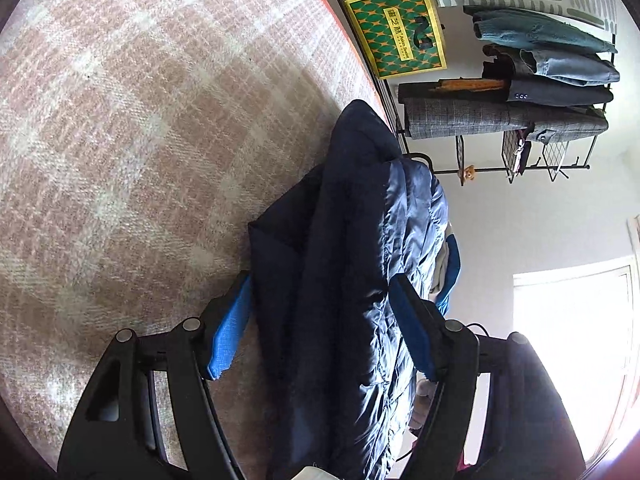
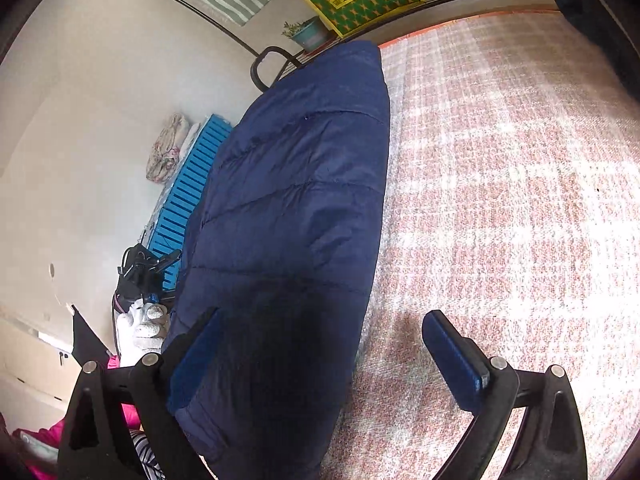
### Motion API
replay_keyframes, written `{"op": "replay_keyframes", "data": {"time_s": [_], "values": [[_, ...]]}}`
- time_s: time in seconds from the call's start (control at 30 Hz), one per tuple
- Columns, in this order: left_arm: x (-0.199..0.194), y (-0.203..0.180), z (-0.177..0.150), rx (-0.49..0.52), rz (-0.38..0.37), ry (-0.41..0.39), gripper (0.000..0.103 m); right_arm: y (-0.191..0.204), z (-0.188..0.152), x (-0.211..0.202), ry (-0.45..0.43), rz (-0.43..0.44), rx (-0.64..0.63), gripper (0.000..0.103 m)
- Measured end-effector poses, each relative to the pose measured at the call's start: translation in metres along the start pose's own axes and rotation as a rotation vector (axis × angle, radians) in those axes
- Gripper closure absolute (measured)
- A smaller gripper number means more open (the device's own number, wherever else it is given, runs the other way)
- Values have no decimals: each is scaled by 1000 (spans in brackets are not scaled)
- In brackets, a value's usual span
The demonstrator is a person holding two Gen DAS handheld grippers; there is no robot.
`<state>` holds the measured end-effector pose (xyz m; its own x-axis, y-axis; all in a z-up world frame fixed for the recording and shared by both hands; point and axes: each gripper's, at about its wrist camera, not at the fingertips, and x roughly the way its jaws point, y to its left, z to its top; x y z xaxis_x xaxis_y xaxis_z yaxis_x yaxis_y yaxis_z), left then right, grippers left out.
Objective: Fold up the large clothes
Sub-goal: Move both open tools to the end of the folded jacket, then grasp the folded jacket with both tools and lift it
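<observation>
A navy puffer jacket [image 1: 340,240], folded lengthwise, lies along the edge of a pink-and-white checked blanket [image 1: 140,140]. My left gripper [image 1: 322,280] straddles its near end. The jacket sits between the blue pads, a small gap shows at the left pad [image 1: 230,328], and the right pad rests beside the fabric. In the right wrist view the same jacket [image 2: 300,180] stretches away from me. My right gripper [image 2: 322,316] stands wide open over it. Its left finger lies against the jacket, and its right pad [image 2: 452,356] hangs free above the blanket [image 2: 500,200].
A yellow-and-green box [image 1: 396,28] and a black wire rack with folded clothes [image 1: 540,80] stand beyond the bed. A blue slatted crate [image 2: 188,188] and a white-gloved hand [image 2: 144,328] holding black gear lie left of the jacket. A potted plant [image 2: 310,34] stands at the bed's far end.
</observation>
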<state>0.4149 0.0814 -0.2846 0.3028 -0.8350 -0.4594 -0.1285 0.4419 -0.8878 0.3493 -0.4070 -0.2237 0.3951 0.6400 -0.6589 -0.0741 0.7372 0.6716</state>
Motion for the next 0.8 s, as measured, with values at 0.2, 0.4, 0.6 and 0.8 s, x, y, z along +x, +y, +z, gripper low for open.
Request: {"op": "replay_keyframes", "data": {"time_s": [0.2,0.4,0.6,0.8], "values": [[10,-13,1,72,-4,46,33,-6,3,18,-5,61,22,2],[27,-27,5,113,23,74,33,3,6,27,4,113,0,6],[50,-48,0,184,106,66,47,24,10,50,32,108,-34,21],[50,-74,-18,307,237,18,73,52,4,57,50,-38,-102,46]]}}
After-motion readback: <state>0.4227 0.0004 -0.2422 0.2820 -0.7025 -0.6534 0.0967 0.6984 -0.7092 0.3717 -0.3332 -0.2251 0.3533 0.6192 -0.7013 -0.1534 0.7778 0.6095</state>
